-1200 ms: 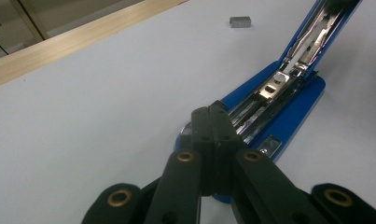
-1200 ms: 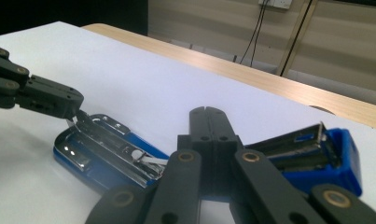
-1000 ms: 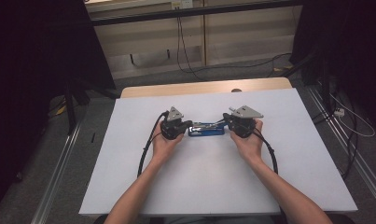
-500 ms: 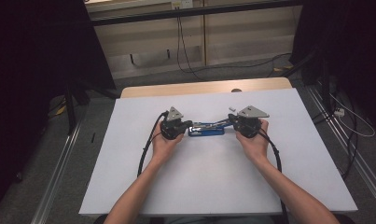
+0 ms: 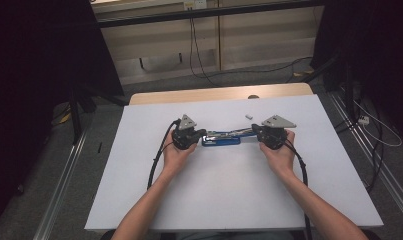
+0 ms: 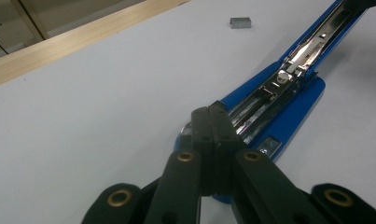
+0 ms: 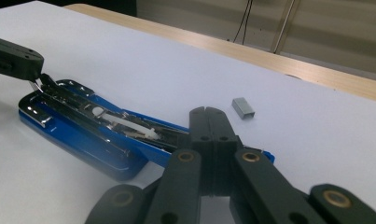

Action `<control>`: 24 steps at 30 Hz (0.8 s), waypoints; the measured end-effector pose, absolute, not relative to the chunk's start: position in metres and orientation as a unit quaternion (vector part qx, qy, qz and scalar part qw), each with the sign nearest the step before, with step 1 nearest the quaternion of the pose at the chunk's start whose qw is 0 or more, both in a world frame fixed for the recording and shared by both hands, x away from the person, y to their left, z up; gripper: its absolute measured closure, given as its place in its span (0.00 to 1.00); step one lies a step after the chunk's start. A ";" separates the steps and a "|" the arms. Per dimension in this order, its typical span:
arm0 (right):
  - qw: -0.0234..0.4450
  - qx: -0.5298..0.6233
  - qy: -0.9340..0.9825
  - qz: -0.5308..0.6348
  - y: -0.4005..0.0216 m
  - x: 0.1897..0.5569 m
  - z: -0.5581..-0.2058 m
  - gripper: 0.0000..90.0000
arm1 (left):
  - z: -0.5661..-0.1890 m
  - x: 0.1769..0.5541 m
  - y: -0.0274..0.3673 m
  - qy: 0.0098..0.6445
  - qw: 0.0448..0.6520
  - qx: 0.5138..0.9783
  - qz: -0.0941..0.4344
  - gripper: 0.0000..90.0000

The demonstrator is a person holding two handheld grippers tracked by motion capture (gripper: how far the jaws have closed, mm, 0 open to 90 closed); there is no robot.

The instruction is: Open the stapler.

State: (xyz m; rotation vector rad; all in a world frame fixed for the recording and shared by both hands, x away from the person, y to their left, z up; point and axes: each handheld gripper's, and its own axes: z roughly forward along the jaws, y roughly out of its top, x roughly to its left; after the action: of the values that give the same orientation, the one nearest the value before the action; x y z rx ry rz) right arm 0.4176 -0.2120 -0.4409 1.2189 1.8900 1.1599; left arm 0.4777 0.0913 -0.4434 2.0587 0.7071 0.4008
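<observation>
Dim room; we note dark drapes at the left and right edges of the high view, and pale wall panels with hanging cables along the top. The white worktop (image 5: 229, 200) fills the lower centre of that frame, with a strip of bare wood along its far edge.

The blue stapler (image 5: 221, 139) lies at the centre of the high view, opened out: its base rests flat and its metal magazine arm runs to the right, towards the right gripper (image 5: 259, 133). The left gripper (image 5: 203, 133) sits at the stapler's left end. Both are held in the person's hands, forearms entering from the bottom edge.

In the left gripper view, the jaws are pressed together at lower centre, the stapler (image 6: 274, 93) running away to the upper right, where its far end is cut off by the frame. Whether the jaw tips touch the stapler's near end we cannot tell; they cover it.

In the right gripper view, the jaws likewise are closed on each other at lower centre, and hide the near end of the stapler (image 7: 83, 126). At the upper left of this frame the other gripper's tip (image 7: 17, 58) meets the stapler's far end.

A small block of staples (image 5: 248, 116) lies loose on the worktop, above and right of the stapler in the high view, well apart from both grippers.
</observation>
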 end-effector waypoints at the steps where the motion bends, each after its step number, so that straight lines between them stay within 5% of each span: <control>1: 0.300 0.461 0.712 0.436 -0.212 0.418 -0.442 1.00 | -0.443 0.478 0.091 0.286 0.448 0.832 0.161 1.00; 24: 0.304 0.461 0.716 0.428 -0.214 0.418 -0.446 1.00 | -0.443 0.477 0.090 0.276 0.446 0.834 0.170 1.00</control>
State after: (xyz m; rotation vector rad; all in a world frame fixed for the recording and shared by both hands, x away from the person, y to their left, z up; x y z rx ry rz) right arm 0.4182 -0.2141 -0.4457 1.2212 1.8957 1.1345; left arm 0.4767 0.0901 -0.4425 2.0668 0.6830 0.4218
